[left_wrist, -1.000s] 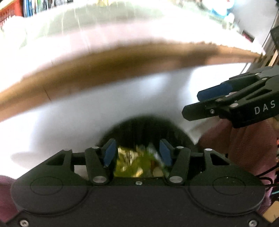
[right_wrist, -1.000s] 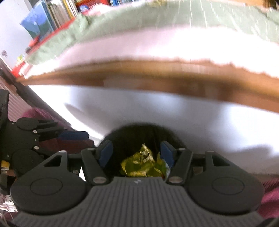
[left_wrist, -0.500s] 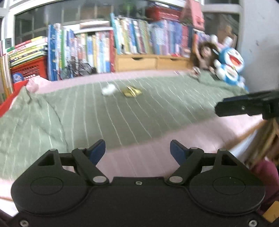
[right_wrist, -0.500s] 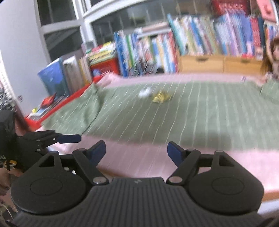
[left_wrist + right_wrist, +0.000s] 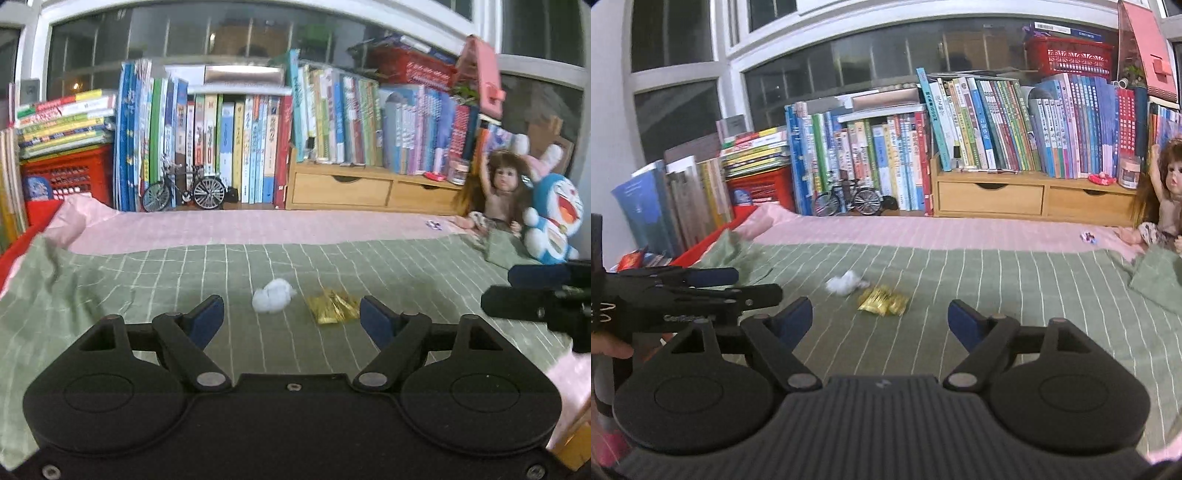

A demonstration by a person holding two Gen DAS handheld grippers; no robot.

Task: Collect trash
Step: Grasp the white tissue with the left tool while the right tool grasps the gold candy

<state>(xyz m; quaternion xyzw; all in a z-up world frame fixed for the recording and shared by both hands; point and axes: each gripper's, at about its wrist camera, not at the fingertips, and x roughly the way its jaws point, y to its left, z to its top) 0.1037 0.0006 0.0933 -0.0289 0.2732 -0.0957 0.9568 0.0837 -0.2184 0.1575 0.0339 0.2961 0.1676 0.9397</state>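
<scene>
Both your tools, left [image 5: 291, 314] and right [image 5: 880, 317], released, empty; white wad [image 5: 273, 291], gold wrapper [image 5: 334, 306] at 12 o'clock on bed [image 5: 406, 295], lined up for pickup.

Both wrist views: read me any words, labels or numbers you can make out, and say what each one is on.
Nothing reads clearly enough to quote.
book spines: printed titles, too small and blurred to read.
left claw: pale lettering on its side, too blurred to read.
</scene>
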